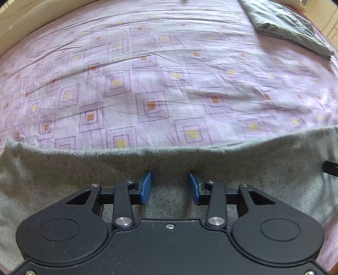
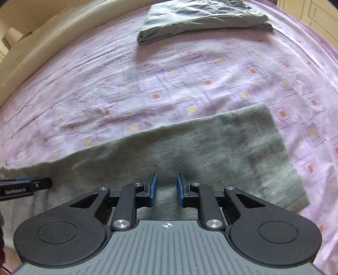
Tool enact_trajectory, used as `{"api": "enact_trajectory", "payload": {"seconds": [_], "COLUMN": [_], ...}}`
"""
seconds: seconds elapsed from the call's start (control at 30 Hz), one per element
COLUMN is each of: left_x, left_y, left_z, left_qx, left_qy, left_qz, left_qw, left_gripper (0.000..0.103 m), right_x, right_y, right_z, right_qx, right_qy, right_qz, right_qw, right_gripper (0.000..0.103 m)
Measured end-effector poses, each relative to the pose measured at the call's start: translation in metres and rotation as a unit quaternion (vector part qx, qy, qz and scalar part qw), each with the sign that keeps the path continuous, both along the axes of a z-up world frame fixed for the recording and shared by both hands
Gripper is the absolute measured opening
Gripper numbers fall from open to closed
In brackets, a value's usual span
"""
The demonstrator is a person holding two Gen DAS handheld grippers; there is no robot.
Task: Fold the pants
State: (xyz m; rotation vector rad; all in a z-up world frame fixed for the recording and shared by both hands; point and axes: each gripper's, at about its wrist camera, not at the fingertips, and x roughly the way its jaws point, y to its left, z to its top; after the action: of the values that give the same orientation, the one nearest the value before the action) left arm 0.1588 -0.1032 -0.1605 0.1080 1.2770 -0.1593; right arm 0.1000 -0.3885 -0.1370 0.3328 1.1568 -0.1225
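The grey knit pants [image 2: 190,148] lie flat on the pink patterned bedsheet [image 1: 147,74], stretched as a long band beneath both tongs. The left gripper [image 1: 170,187] hangs over them just short of their far edge, its blue pads parted with nothing pinched between them. The right gripper [image 2: 166,189] hangs over the same band nearer its squared end, its pads set apart by a narrower gap and likewise empty; only cloth shows beneath.

The step in hand looks like picking the next hold for a fold. To do it well, each gripper should come down at an edge, not mid-cloth, and catch every layer so nothing slides apart as it lifts; both ought to rise and travel together to keep the fold line straight.

Beyond the left gripper's tips the sheet is open for a long way. Beyond the right gripper's tips there is open sheet too, then a folded grey-green garment [image 2: 200,19] well apart, near the bed's far side
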Motion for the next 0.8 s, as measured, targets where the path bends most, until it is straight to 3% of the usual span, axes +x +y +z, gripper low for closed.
{"api": "enact_trajectory", "payload": {"seconds": [0.23,0.3,0.4,0.47,0.53,0.6,0.8], "left_x": [0.014,0.009,-0.011,-0.032,-0.056,-0.078,-0.119], "left_y": [0.004,0.006,0.008,0.005,-0.001,-0.008,-0.02], "left_z": [0.007,0.009,0.011,0.012,0.011,0.009,0.008], "left_qx": [0.018,0.023,0.017,0.013,0.013,0.016,0.032], "left_qy": [-0.002,0.005,0.021,0.026,0.035,0.043,0.048], "left_qz": [0.071,0.1,0.129,0.131,0.122,0.107,0.084], "left_qw": [0.9973,0.9947,0.9912,0.991,0.9918,0.9932,0.9948], "left_gripper": [0.056,0.055,0.055,0.055,0.055,0.055,0.055], "right_x": [-0.023,-0.032,-0.04,-0.051,-0.065,-0.081,-0.113], "right_y": [-0.061,-0.072,-0.074,-0.079,-0.09,-0.098,-0.118], "right_z": [-0.004,-0.003,0.007,0.016,0.019,0.017,-0.01], "right_qx": [-0.009,0.015,0.011,0.013,0.048,0.072,0.155], "right_qy": [-0.002,-0.004,-0.011,-0.026,-0.036,-0.034,-0.012], "right_qz": [0.011,0.019,0.03,0.018,-0.013,-0.04,-0.121], "right_qw": [1.0,1.0,0.999,0.999,0.998,0.996,0.98], "right_gripper": [0.015,0.014,0.018,0.02,0.03,0.034,0.036]}}
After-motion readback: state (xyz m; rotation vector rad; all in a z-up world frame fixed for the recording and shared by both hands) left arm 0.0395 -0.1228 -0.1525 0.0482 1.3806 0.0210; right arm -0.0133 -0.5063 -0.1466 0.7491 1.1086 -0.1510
